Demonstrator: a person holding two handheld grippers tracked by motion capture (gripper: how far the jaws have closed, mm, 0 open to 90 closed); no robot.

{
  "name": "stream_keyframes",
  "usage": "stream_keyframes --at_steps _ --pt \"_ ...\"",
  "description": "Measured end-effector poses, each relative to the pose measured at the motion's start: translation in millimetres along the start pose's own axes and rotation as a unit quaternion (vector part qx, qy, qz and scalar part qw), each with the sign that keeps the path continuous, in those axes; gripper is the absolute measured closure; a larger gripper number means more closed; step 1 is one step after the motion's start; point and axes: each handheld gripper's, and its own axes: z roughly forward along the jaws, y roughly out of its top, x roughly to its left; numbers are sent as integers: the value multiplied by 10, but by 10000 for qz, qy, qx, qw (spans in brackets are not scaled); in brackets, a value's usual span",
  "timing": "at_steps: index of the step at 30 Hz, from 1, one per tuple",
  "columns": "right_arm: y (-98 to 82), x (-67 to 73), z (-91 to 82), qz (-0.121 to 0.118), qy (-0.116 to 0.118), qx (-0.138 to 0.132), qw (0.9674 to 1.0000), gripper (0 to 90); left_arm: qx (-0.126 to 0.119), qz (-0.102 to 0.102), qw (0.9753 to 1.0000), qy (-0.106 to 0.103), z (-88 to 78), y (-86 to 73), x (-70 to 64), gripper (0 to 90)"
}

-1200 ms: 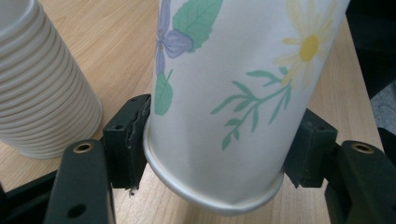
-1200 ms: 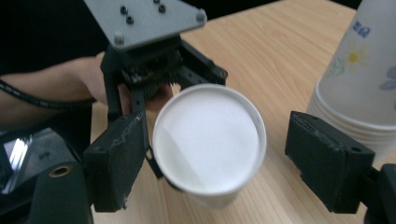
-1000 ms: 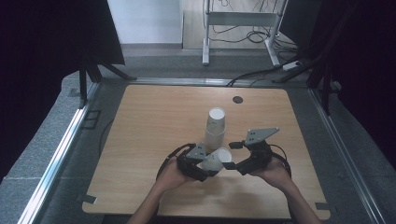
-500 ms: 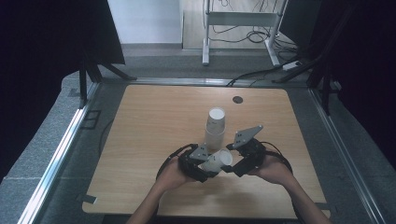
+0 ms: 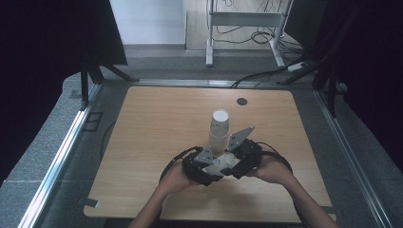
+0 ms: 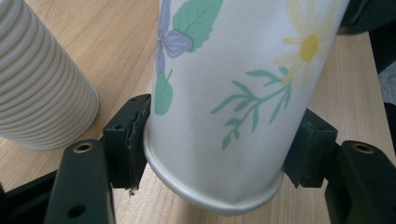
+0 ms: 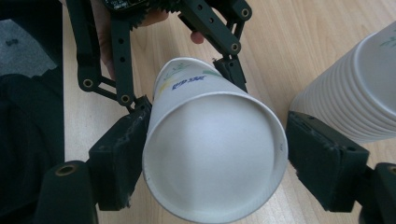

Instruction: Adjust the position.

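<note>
While both grippers meet near the front edge of the wooden table [image 5: 142,123], most of its top lies bare around them, with a small dark disc [image 5: 242,101] near the far edge. Just behind the grippers stands a tall stack of paper cups [image 5: 219,130], upright. A single paper cup [image 6: 233,88], printed with flowers and leaves plus small blue lettering too blurred to read, lies on its side, empty. The left gripper [image 6: 212,163] clamps its base end. The right gripper [image 7: 215,172] has just been closing around its open rim; one pad touches, the other stands just clear.
</note>
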Motion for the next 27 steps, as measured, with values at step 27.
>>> stream_keyframes --at_steps 27 --pt "-179 -46 -86 501 234 -683 9961 363 -496 -323 9979 -253 -66 -64 35 123"
